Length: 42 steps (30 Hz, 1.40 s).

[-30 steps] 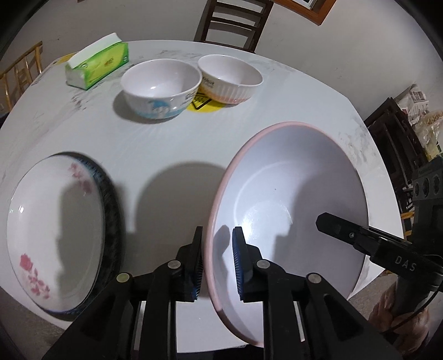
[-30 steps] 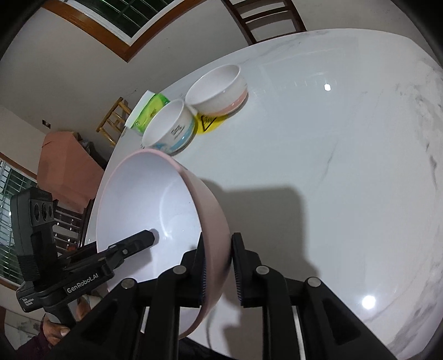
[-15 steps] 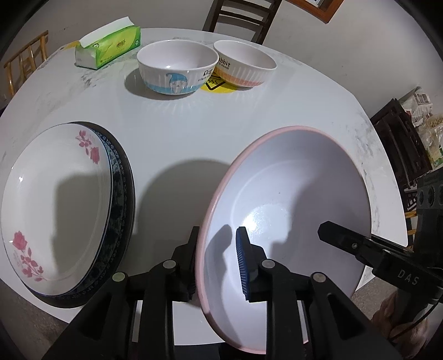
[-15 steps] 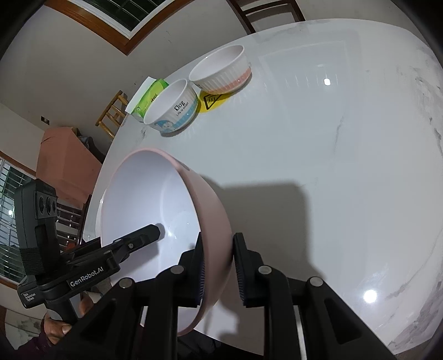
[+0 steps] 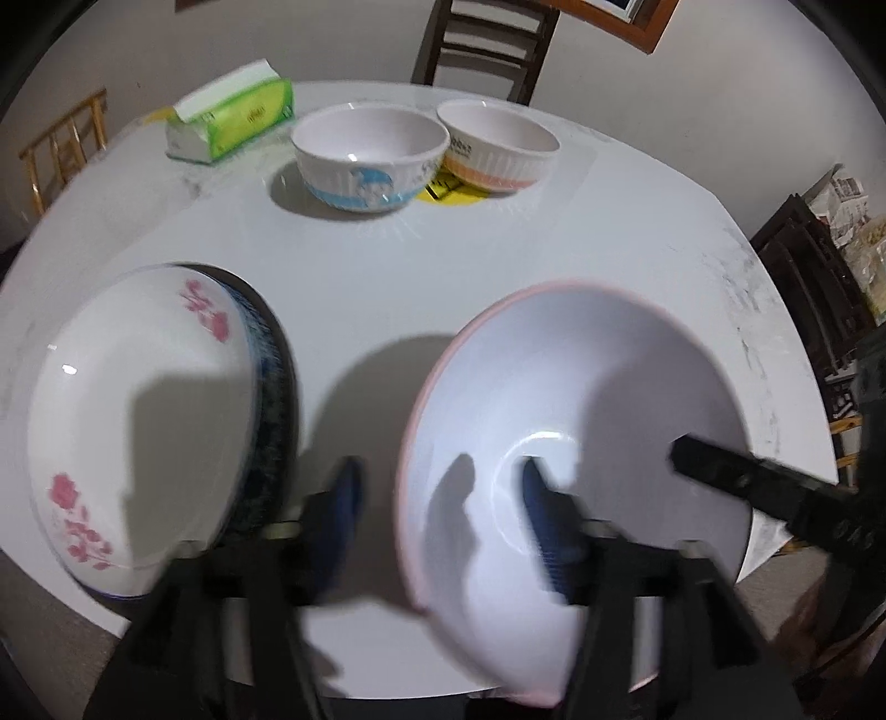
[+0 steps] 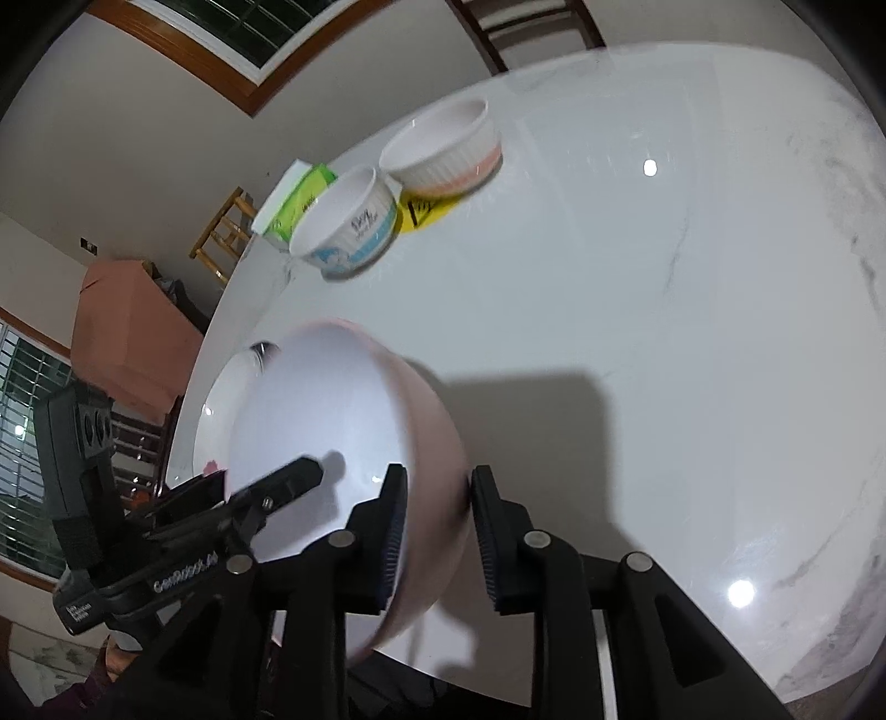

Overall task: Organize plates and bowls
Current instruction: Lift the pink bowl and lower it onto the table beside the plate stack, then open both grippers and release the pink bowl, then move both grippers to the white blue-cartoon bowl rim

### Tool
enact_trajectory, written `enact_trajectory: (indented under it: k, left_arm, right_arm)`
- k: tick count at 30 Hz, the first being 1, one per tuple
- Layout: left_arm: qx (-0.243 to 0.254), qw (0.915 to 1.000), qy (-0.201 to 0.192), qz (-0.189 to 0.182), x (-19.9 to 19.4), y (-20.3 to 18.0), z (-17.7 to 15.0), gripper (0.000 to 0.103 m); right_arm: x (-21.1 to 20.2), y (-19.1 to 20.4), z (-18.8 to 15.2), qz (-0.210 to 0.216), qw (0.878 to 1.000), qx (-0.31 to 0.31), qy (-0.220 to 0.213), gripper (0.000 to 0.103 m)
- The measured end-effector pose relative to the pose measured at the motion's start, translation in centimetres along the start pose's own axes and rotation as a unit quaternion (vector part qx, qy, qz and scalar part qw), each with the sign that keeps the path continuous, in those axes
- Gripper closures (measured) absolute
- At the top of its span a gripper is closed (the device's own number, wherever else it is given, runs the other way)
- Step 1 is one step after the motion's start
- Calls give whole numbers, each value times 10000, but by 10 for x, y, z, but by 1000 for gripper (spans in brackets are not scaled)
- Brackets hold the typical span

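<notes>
A large pink-rimmed white bowl [image 5: 576,410] sits on the white table near its front edge; it also shows in the right wrist view [image 6: 332,421]. My left gripper [image 5: 443,498] is open, its jaws straddling the bowl's left rim. My right gripper [image 6: 437,531] is open too, its jaws spread on either side of the bowl's right wall. A white plate with pink flowers [image 5: 138,410] lies on a dark-rimmed plate [image 5: 277,387] at the left. A blue-patterned bowl [image 5: 370,158] and an orange-striped bowl [image 5: 498,149] stand at the back.
A green tissue pack [image 5: 232,119] lies at the table's back left. A yellow sticker [image 5: 448,191] shows under the orange-striped bowl. A wooden chair [image 5: 487,44] stands behind the table, and dark furniture [image 5: 808,277] at the right.
Both grippers were shut on the big bowl's rim and have opened. The bowl has come down lower and leveller onto the table. The left camera view has pulled back a little.
</notes>
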<state>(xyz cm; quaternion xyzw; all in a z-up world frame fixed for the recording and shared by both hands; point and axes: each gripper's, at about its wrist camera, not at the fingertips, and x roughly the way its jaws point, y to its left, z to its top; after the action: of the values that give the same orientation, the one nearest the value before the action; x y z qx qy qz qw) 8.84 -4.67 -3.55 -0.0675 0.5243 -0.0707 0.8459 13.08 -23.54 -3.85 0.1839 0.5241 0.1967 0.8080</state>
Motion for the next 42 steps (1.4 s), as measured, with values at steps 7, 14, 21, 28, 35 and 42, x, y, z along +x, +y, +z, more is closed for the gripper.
enact_trajectory:
  k: [7, 14, 21, 28, 35, 42]
  left_arm:
    - [188, 9989, -400, 156, -31, 11, -5, 16]
    - [260, 9942, -1010, 245, -71, 22, 8, 1]
    - [369, 9850, -1679, -162, -100, 37, 28, 1]
    - [42, 9939, -1102, -90, -86, 65, 79, 1]
    - [-407, 9968, -645, -242, -58, 95, 136, 1]
    - [283, 9983, -465, 227, -15, 91, 181, 1]
  right_arm:
    - [-42, 24, 13, -647, 9963, -338, -445, 56]
    - [-79, 39, 35, 173, 9928, -550, -1049, 50]
    - [-55, 61, 58, 368, 9927, -952, -644, 39]
    - [-30, 83, 106, 602, 9961, -649, -34, 39]
    - [18, 85, 139, 816, 9958, -122, 399, 39]
    - [68, 77, 162, 319, 9971, 232, 647, 39]
